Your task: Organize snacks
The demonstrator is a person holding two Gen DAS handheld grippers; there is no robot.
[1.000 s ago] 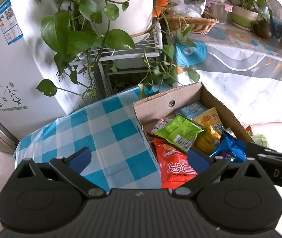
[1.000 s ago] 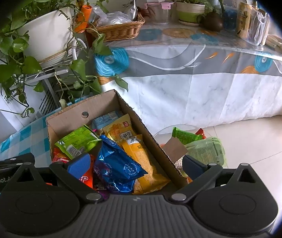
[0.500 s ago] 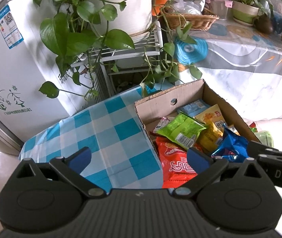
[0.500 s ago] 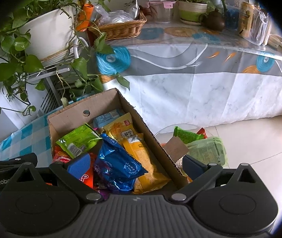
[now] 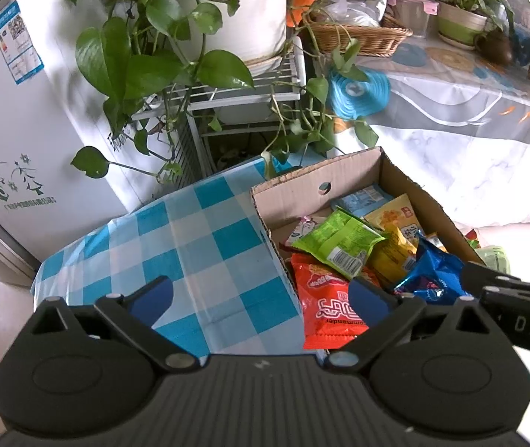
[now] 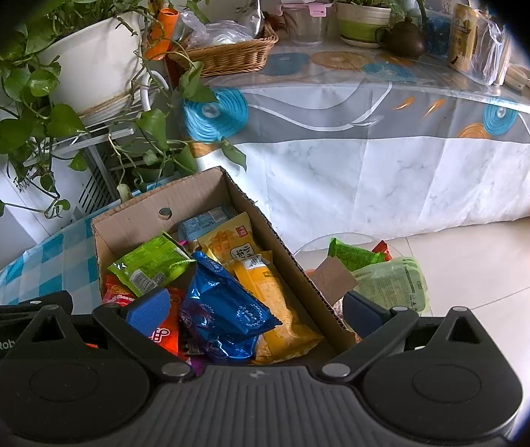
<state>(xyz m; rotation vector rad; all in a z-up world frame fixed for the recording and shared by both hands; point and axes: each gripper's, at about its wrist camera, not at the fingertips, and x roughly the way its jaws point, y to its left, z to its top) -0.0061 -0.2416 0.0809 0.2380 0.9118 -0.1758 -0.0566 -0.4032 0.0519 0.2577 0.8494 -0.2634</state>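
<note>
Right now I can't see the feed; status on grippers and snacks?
Left gripper closing, nothing between; right gripper open. Snack packets heaped in cardboard box. Nothing blocking.

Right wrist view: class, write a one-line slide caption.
Open right gripper above a brown cardboard box of snack packets, shiny blue foil packet on top.

The box (image 6: 198,201) is matt, rough-edged corrugated cardboard, the blue packet (image 6: 227,313) glossy crinkled foil, the green packet (image 5: 334,240) smooth shiny plastic film, the checked cloth (image 5: 190,246) matt fabric, the basket (image 6: 227,54) woven wicker, and the pot (image 5: 242,15) smooth white.
</note>
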